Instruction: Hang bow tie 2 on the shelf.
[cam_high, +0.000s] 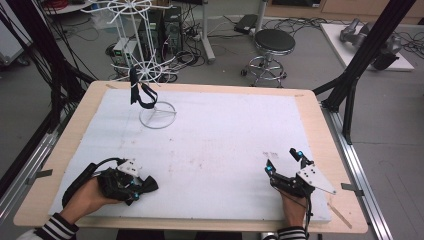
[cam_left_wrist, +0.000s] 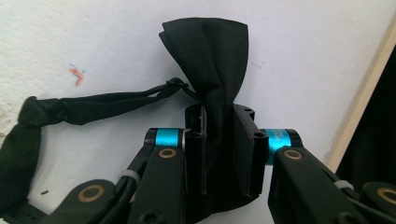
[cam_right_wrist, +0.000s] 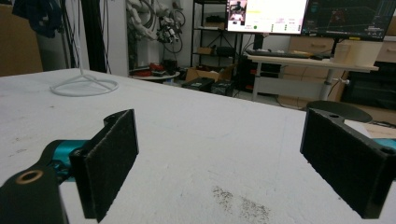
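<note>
we see the left gripper (cam_high: 142, 186) at the near left of the table (cam_high: 310, 107), lying low on the white foam sheet (cam_high: 220, 135) that covers the wooden top. its fingers (cam_left_wrist: 196, 140) are clenched on a black satin bow tie (cam_left_wrist: 212, 56): in the left gripper view the pinched middle of the bow sits between the two pads, one fan-shaped wing spreads out beyond them over the sheet, and the thin black neck strap (cam_left_wrist: 93, 105) trails off to the left, ending in a darker bundled loop. in the high view the bow tie (cam_high: 146, 185) pokes out on the right side of that gripper, touching the sheet.

the right gripper (cam_high: 285, 162) rests at the near right of the table, its fingers (cam_right_wrist: 109, 161) released and standing well apart with bare foam between them.

at the far left of the sheet stands a white wire rack (cam_high: 150, 70) on a round ring base, and a second black strap-like piece (cam_high: 140, 92) hangs from it, well apart from both grippers.
</note>
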